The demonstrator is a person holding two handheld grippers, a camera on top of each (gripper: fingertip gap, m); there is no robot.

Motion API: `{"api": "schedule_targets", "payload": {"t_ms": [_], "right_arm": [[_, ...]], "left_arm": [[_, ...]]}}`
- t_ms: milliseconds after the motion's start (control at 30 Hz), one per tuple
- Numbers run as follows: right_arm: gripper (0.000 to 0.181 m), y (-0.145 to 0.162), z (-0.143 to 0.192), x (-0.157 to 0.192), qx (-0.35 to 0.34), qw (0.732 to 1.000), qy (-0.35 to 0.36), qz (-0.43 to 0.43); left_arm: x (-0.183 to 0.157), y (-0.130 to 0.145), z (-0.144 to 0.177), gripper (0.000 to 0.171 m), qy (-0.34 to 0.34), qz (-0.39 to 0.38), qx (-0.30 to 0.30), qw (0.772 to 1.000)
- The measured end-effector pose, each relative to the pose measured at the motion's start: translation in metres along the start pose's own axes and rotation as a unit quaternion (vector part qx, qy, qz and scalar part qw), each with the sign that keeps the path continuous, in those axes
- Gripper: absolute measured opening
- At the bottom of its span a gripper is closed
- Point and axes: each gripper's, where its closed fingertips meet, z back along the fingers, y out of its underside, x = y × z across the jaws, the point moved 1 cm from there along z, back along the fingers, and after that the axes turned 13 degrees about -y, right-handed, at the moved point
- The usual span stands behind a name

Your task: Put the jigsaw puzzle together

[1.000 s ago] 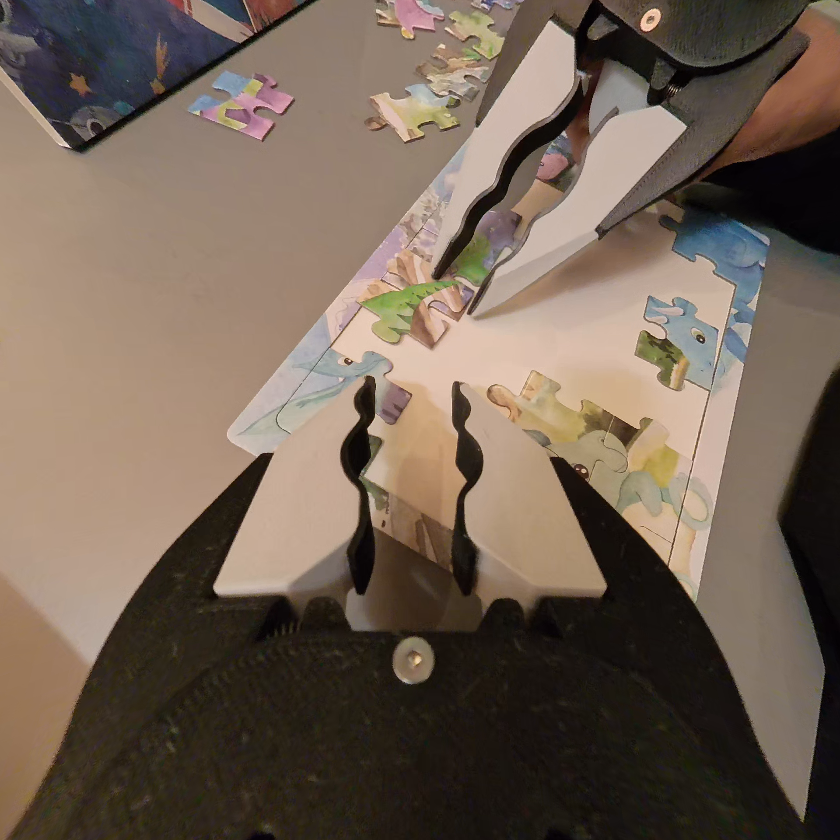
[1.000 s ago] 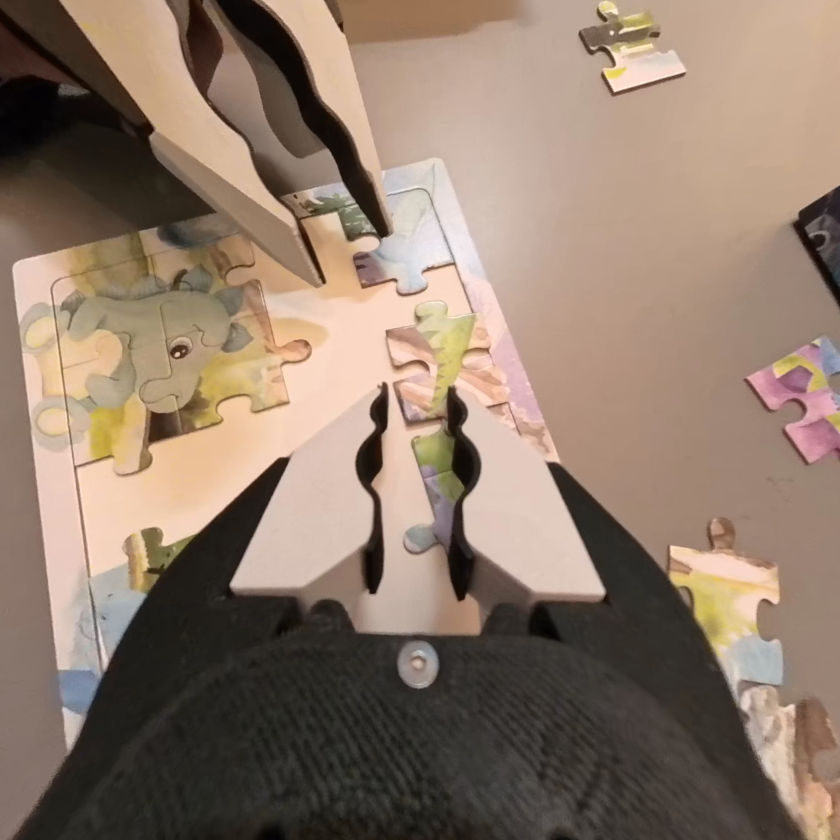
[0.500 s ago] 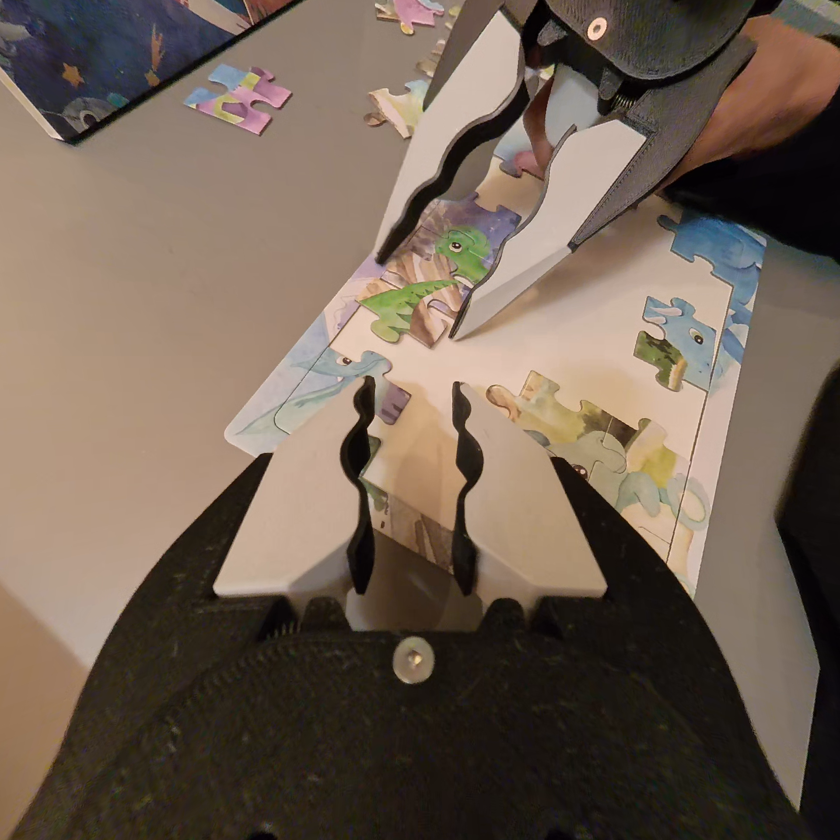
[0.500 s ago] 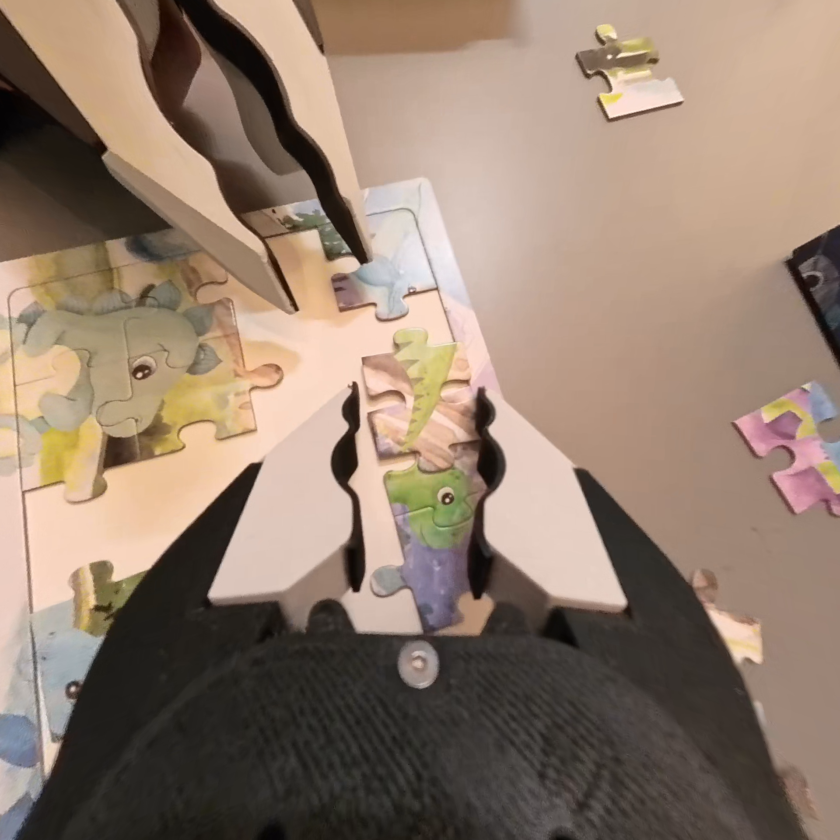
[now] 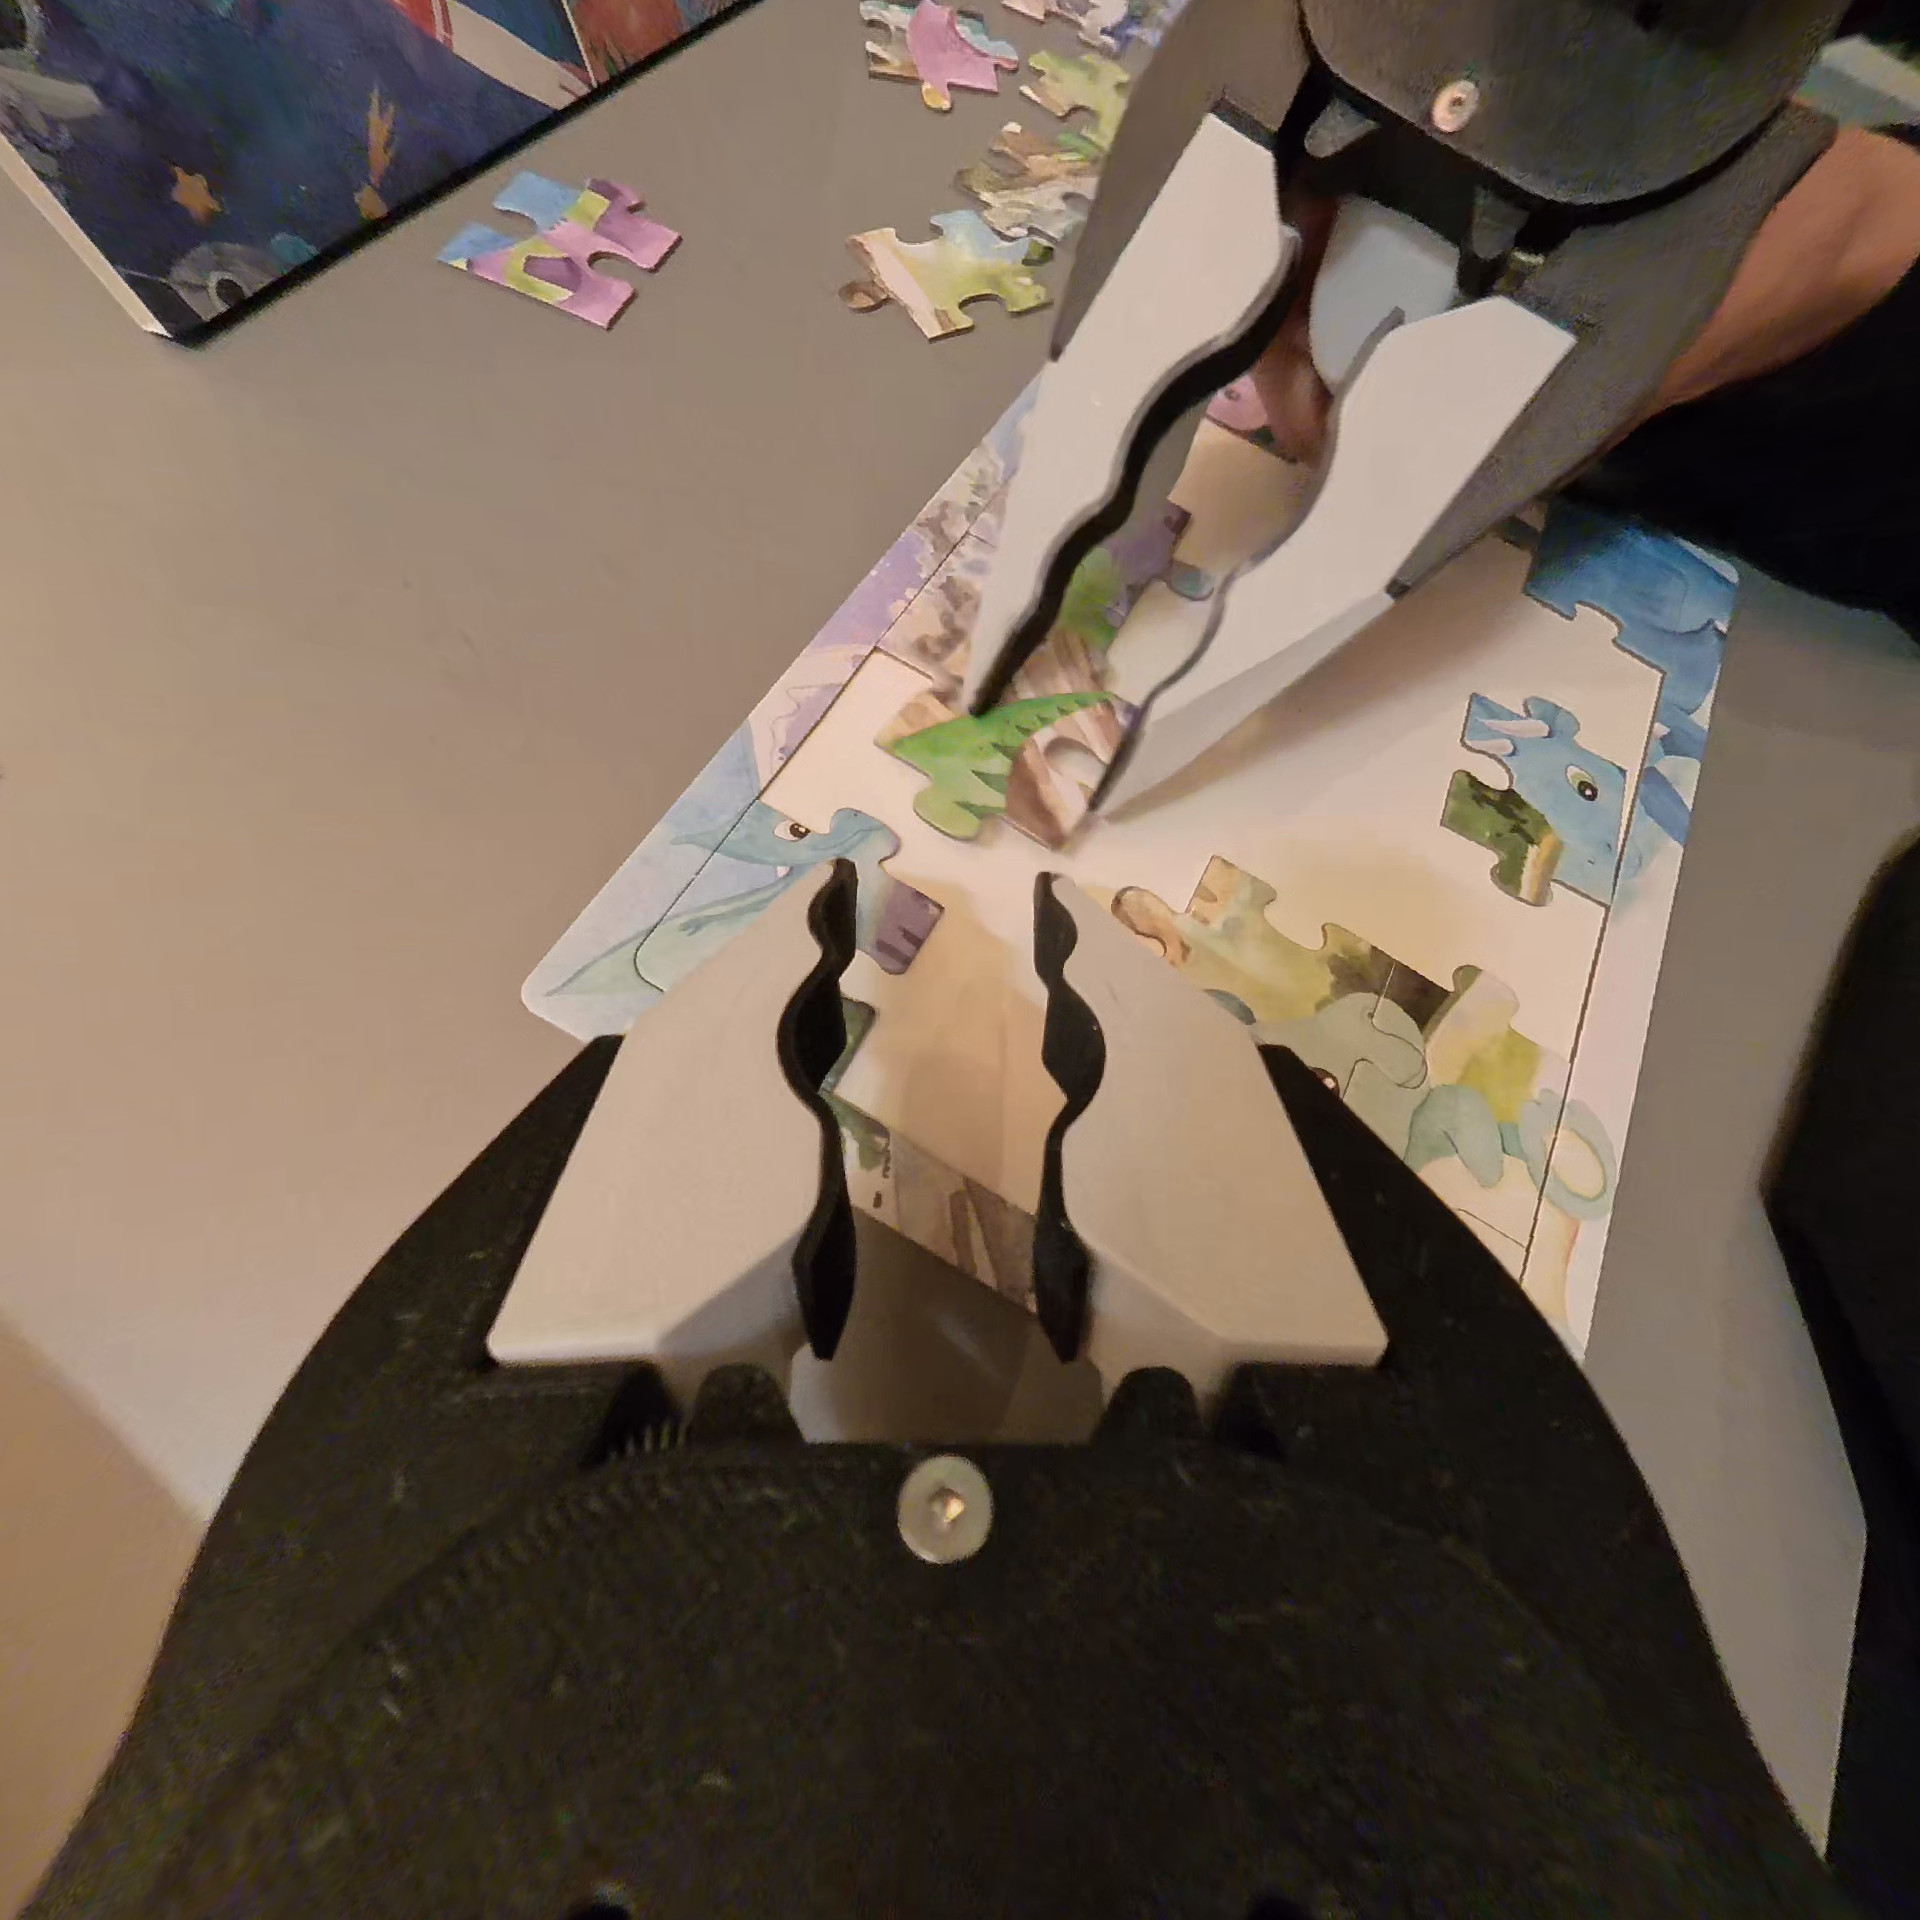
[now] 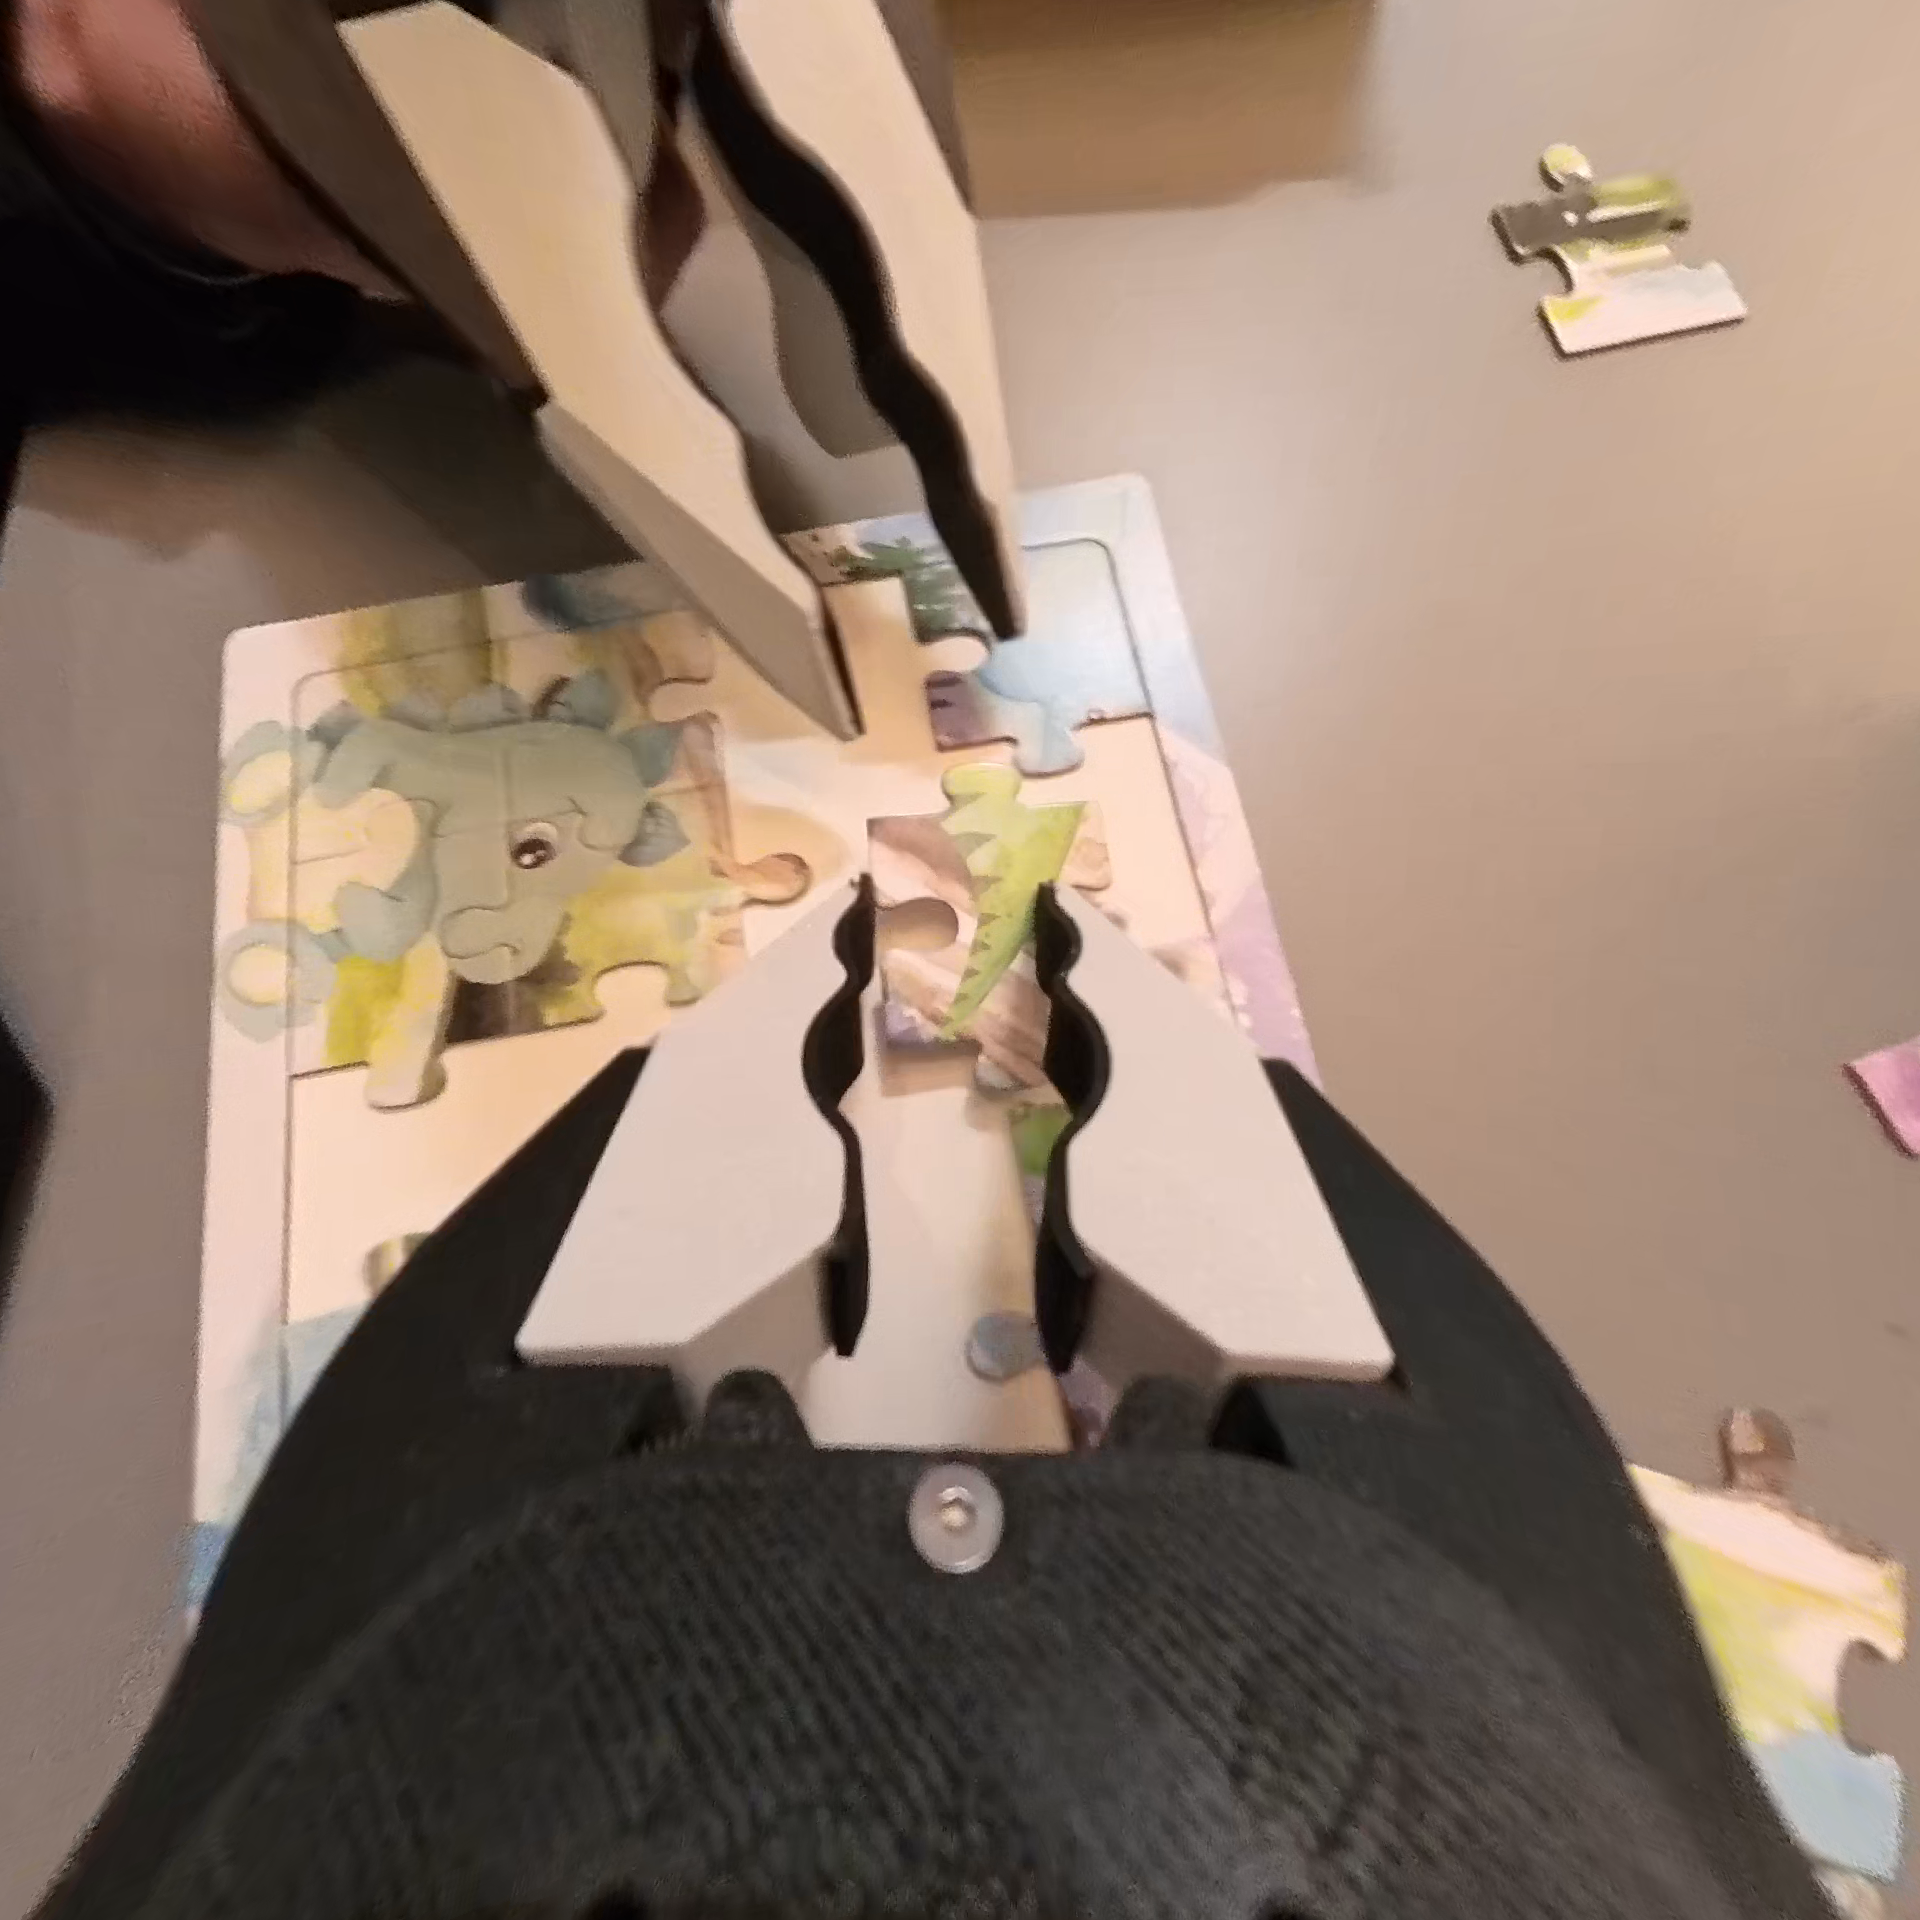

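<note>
The puzzle board (image 5: 1299, 790) lies on the grey table and also shows in the right wrist view (image 6: 343, 1143). A piece with a green spiky tail (image 5: 987, 769) lies on it near the left edge. My right gripper (image 5: 1044, 764) is open, tips down on either side of that piece (image 6: 987, 883); in its own view the gripper (image 6: 951, 894) straddles it. A green-and-purple piece (image 5: 1091, 613) lies just behind, largely hidden by the fingers. My left gripper (image 5: 940, 883) is open and empty, tips on the board's near corner by a blue dinosaur piece (image 5: 790, 842); it also shows in the right wrist view (image 6: 925, 675).
A joined pale-green dinosaur section (image 6: 488, 842) and a blue dinosaur piece (image 5: 1548, 800) sit in the board. Loose pieces lie on the table: a purple one (image 5: 561, 244), a green-yellow one (image 5: 951, 275), another at far right (image 6: 1616, 260). A dark blue box (image 5: 208, 135) stands at back left. Both grippers' tips are close together, under 4 cm apart.
My right gripper opened wide and let go of the green-and-purple piece on the board. It then moved toward my left gripper and narrowed around the green-tail piece. The left gripper stayed put.
</note>
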Motion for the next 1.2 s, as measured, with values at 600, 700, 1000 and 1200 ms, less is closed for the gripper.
{"api": "schedule_targets", "payload": {"t_ms": [600,700,1000,1200], "right_arm": [[0.04,-0.003,-0.005,0.027,-0.002,0.999,-0.025,0.031],[0.038,0.004,-0.008,0.024,0.007,0.999,-0.025,0.023],[0.038,0.006,-0.011,0.022,0.012,0.999,-0.019,0.023],[0.038,0.005,-0.012,0.023,0.016,0.999,-0.019,0.028]], "left_arm": [[-0.005,-0.003,0.005,0.037,0.025,-0.001,-0.016,1.0],[-0.019,0.002,0.004,0.042,0.04,-0.051,-0.006,0.998],[-0.031,0.011,0.0,0.048,0.028,-0.125,0.009,0.992],[-0.022,0.009,0.001,0.041,0.012,-0.109,0.006,0.994]]}}
